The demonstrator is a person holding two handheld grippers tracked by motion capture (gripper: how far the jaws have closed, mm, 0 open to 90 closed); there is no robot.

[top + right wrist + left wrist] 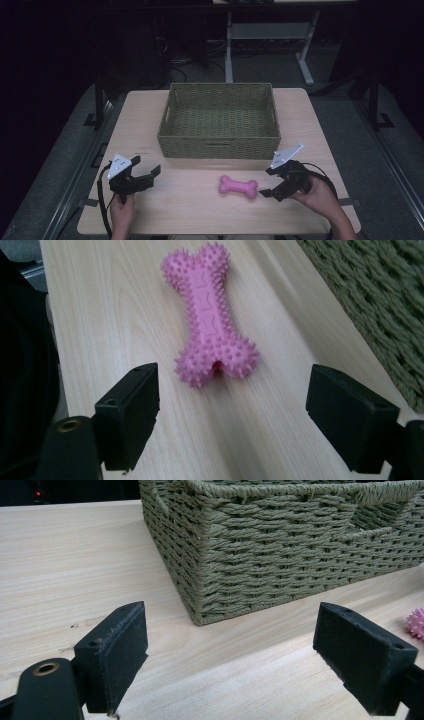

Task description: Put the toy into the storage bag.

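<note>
1. The pink bone toy (238,186) lay flat on the table (190,210), near its front edge and just in front of the woven basket (218,147), apart from the basket wall. In the right gripper view its spiked surface and lobed ends (210,315) were clear, with the near end pointing between the jaws.
2. The right gripper (267,182) sat just beside the toy's right end, not touching it, its jaws spread wide. That opening and the lengthwise line-up suggested an approach to take the toy by its near end.
3. The left gripper (150,173) rested well to the toy's left, jaws also wide and holding nothing. It faced the basket's near corner (200,580), probably parked out of the way.
4. The basket stood open-topped and empty at the middle of the table, a likely place for the toy, judging by how close the two lay.
</note>
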